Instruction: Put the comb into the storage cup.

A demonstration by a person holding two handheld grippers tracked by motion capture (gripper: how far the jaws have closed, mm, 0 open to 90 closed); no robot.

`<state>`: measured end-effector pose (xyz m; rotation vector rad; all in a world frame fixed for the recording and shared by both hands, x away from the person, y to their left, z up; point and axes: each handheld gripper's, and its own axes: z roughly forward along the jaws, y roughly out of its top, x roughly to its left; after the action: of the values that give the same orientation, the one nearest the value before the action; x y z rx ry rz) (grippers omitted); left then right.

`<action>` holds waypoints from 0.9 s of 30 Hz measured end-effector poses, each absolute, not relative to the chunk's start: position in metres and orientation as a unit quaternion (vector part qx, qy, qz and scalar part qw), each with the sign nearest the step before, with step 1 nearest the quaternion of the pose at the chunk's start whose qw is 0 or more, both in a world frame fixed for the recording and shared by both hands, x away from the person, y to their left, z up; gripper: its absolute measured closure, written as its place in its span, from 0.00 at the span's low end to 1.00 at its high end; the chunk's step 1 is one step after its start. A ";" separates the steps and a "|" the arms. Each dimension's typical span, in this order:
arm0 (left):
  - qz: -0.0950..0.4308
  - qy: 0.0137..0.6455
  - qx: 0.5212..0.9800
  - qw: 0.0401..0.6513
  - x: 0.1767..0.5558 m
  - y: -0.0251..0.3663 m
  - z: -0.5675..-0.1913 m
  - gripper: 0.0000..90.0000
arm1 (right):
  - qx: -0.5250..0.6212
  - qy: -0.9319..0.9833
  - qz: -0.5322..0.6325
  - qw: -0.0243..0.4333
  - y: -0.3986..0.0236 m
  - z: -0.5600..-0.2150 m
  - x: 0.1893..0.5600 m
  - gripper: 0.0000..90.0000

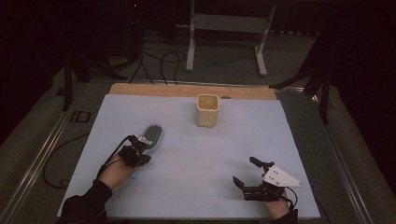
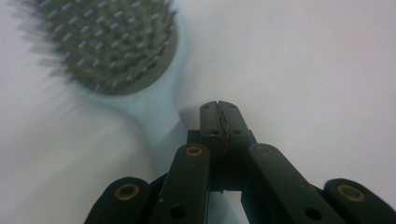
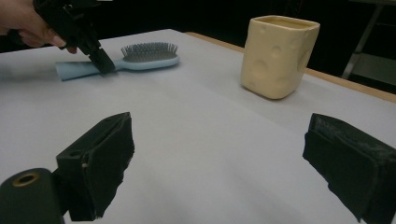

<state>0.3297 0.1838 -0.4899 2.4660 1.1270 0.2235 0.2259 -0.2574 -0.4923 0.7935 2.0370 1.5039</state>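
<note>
Left hand-held gripper (image 2: 218,108), clenched empty, sits beside the hairbrush (image 2: 126,60) handle; right hand-held gripper (image 3: 219,154) released.

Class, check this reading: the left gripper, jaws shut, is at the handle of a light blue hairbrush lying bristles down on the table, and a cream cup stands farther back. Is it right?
One detail is wrong. The hairbrush lies bristles up, as the left gripper view shows. The rest holds: the left gripper is shut at its handle, and the cream cup stands farther back.
</note>
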 end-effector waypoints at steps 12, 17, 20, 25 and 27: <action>0.094 0.423 0.876 0.210 0.330 0.209 -0.478 1.00 | 0.289 0.747 0.549 0.239 -0.256 -0.493 0.226 0.09; 0.099 0.424 0.873 0.219 0.329 0.213 -0.466 1.00 | 0.291 0.746 0.549 0.238 -0.257 -0.493 0.226 0.09; 0.087 0.434 0.869 0.220 0.332 0.220 -0.460 0.98 | 0.289 0.746 0.549 0.239 -0.257 -0.493 0.227 0.09; 0.085 0.447 0.864 0.218 0.334 0.225 -0.458 0.89 | 0.290 0.746 0.549 0.238 -0.257 -0.493 0.226 0.09; 0.093 0.454 0.861 0.210 0.335 0.225 -0.456 0.85 | 0.290 0.747 0.549 0.239 -0.257 -0.493 0.226 0.09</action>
<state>0.3348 0.2253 -0.4562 2.3930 1.2616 0.2576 0.2264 -0.2568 -0.4930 0.7937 2.0453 1.5032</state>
